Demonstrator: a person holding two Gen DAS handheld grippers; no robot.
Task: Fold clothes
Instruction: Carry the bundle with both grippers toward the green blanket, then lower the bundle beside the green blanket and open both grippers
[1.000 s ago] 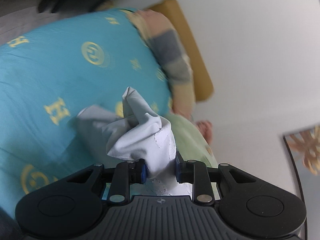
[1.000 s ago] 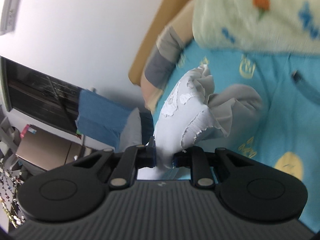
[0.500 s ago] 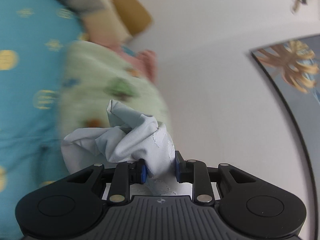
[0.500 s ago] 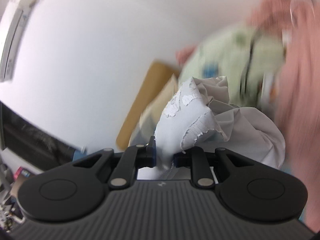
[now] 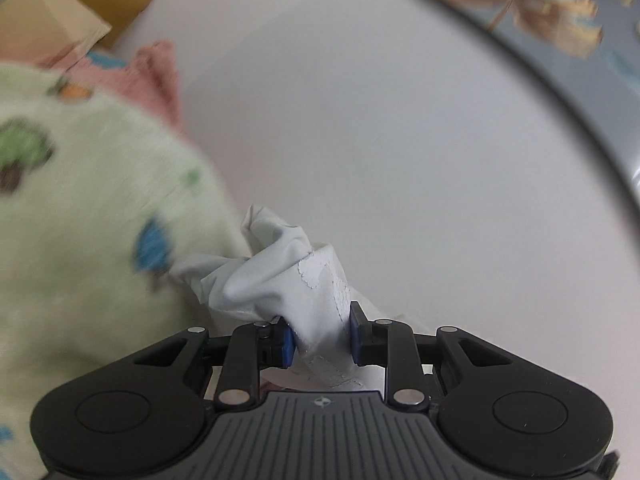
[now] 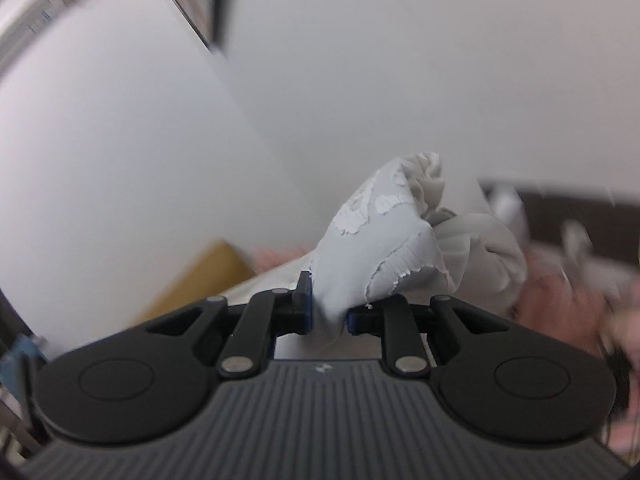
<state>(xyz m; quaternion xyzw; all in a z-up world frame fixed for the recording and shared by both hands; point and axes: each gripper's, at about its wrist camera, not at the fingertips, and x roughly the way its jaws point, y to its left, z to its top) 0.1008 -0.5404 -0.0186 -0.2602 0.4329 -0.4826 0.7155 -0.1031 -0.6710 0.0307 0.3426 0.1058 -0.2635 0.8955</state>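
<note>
Left gripper still pinching the pale garment, now beside the green patterned blanket with white wall behind; the turquoise sheet has left view. Right gripper still clamped on the garment's other bunch; view swung from blanket to wall.

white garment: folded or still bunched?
Bunched. The white garment sits crumpled between the left gripper and right gripper pads, no flat fold visible.

The garment is pale grey-white with a cracked white print. The blanket is light green with green, blue and orange shapes. Pink cloth lies behind. The tongs are black with blue pads.
</note>
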